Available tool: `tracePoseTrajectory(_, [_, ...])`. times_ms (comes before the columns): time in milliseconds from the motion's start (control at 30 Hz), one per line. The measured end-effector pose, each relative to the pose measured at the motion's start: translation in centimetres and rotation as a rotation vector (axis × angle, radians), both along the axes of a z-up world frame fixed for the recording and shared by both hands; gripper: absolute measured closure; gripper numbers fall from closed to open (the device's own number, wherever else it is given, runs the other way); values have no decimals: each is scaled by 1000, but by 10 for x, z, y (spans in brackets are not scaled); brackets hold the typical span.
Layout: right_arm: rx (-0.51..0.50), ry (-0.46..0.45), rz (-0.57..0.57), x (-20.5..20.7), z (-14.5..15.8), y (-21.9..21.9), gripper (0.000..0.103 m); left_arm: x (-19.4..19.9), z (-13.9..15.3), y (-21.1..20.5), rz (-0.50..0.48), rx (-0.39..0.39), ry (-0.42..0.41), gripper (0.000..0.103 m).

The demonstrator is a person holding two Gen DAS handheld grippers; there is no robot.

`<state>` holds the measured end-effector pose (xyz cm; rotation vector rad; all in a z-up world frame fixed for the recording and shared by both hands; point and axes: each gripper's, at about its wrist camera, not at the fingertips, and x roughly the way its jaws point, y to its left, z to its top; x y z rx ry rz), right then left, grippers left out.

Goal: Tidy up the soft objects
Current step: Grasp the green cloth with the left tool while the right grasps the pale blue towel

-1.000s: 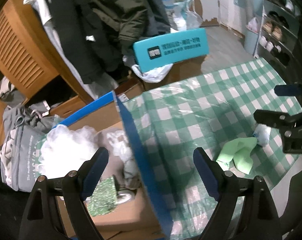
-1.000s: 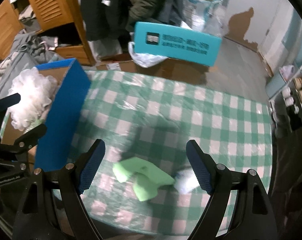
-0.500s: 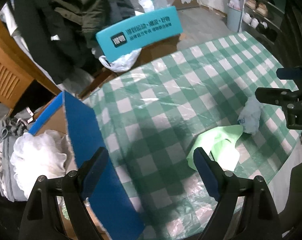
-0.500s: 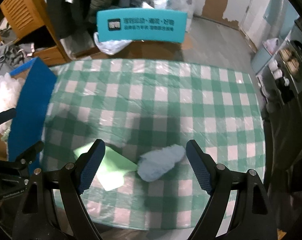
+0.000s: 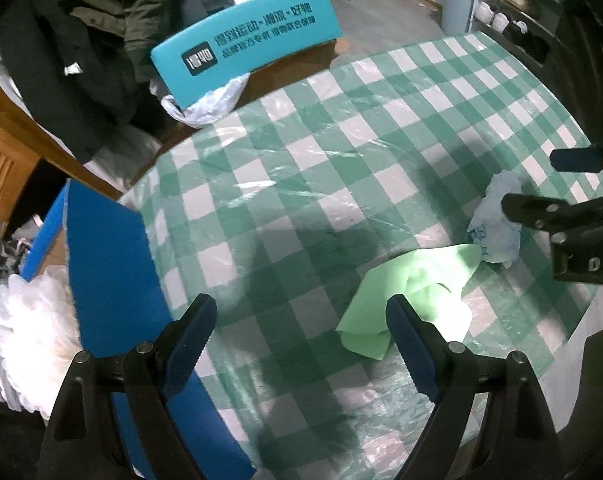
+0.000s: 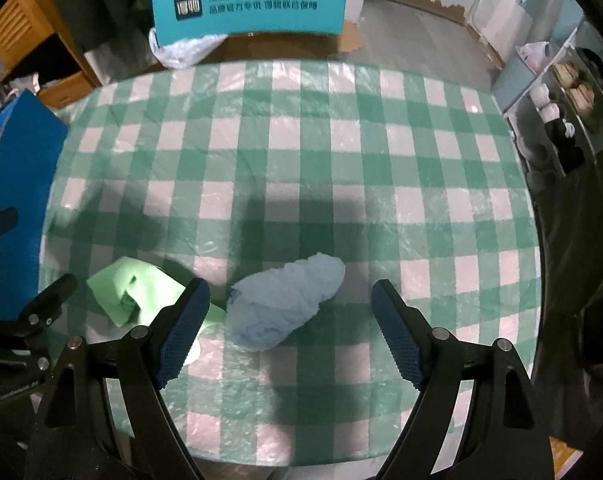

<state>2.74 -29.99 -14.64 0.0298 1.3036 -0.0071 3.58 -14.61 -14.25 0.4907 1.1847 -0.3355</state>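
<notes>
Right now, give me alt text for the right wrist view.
The open right tool hangs over a rolled pale blue cloth on a green-checked tablecloth. A light green cloth lies just left of it, and a teal chair back stands beyond the table.

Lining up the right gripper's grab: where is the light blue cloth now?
In the right wrist view the light blue cloth lies on the checked tablecloth, between the open right gripper fingers, beside the green cloth.

Both views were dim and bluish, with black fisheye vignetting and bent lines at the corners. Soft dark shadows crossed the middle of the checked tablecloth, whose plastic cover showed faint glare. The right wrist view was slightly blurred.
</notes>
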Motion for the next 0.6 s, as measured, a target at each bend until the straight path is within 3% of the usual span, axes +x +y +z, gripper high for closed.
tracePoseTrajectory(600, [56,90,-74,4,-51,-14,21,-8,-31,-34,-101,29,48,15])
